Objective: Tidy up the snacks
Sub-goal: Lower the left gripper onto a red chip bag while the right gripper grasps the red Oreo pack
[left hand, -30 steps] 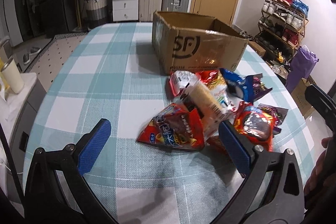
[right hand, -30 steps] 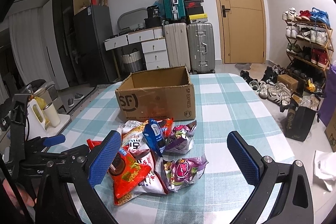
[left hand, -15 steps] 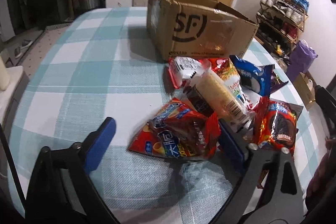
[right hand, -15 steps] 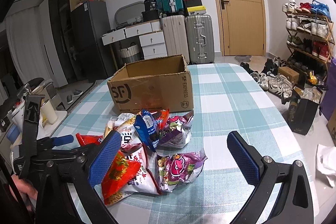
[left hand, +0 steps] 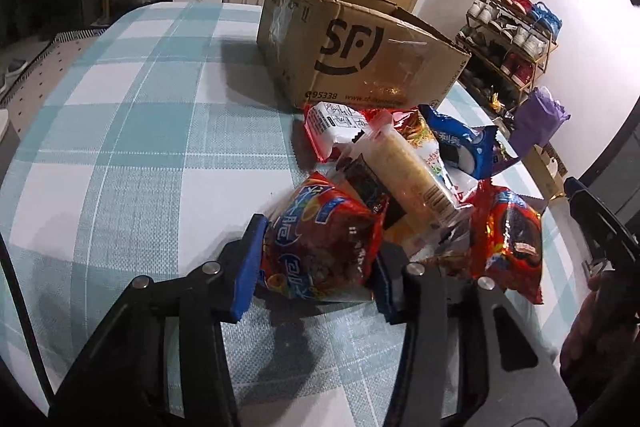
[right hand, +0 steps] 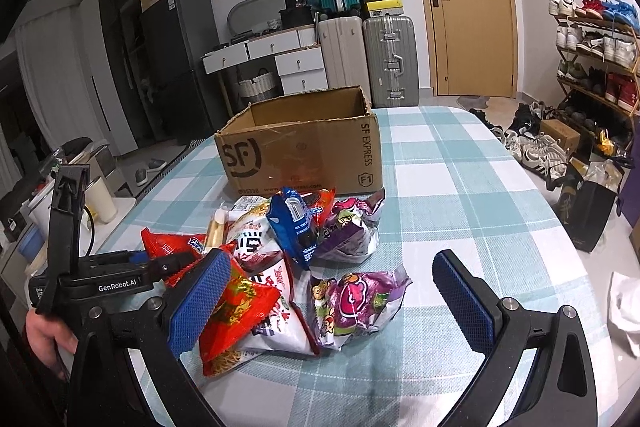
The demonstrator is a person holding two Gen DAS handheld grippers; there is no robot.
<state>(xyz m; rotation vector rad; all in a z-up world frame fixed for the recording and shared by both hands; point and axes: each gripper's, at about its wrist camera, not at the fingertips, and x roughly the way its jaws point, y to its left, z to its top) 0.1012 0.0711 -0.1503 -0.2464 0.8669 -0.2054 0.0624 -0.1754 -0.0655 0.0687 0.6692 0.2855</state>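
Closing left tool [left hand: 316,267], pads pressing red snack bag [left hand: 320,243].

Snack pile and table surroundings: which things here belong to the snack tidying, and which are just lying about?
Part of the job:
- red chip bag, between the closing jaws of the left gripper
- long cracker pack
- blue cookie pack
- purple snack bag
- SF cardboard box, open
- right gripper, open

Just lying about:
- suitcases
- shoe rack
- white drawers

Left gripper [left hand: 316,263] angled down, jaws closing on something between them; right gripper [right hand: 328,295] wide apart.
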